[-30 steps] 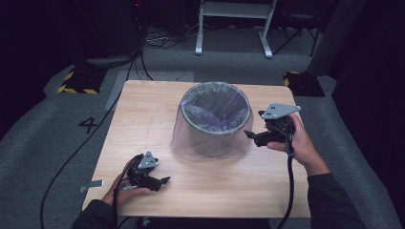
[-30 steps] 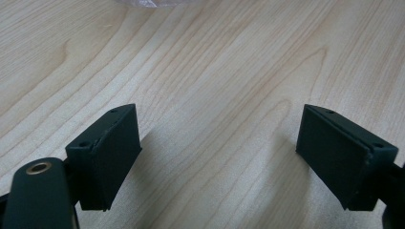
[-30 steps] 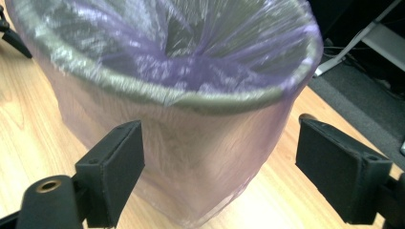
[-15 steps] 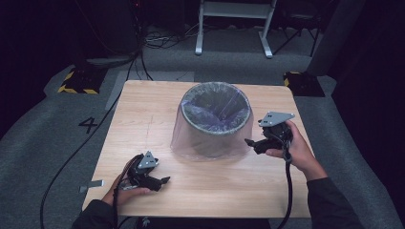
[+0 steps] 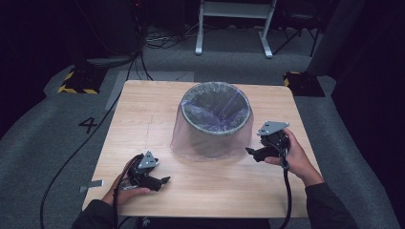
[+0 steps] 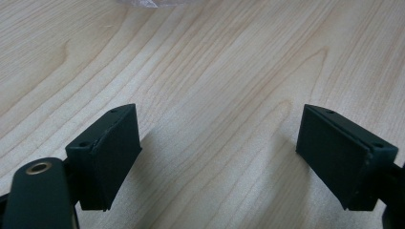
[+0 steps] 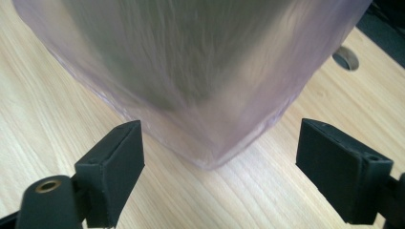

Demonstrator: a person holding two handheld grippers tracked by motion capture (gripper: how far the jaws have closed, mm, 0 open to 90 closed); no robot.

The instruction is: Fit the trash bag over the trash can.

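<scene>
A round bin stands in the middle of the wooden table, with a thin translucent purple bag pulled over its rim and draped down its outside to the tabletop. My right gripper is low at the bin's right side, open, its jaws pointing at the bag's hem. In the right gripper view the bag hangs just beyond the spread jaws. My left gripper rests near the table's front left, open over bare wood, with nothing between its jaws.
A cable hole shows in the tabletop beyond the bag. Cables run over the grey floor to the left. A white frame stands behind the table. A yellow-black striped base lies at the back left.
My right gripper has come down and toward the front along the bin's right side, ending low beside the bag's bottom edge. The left gripper has stayed put.
</scene>
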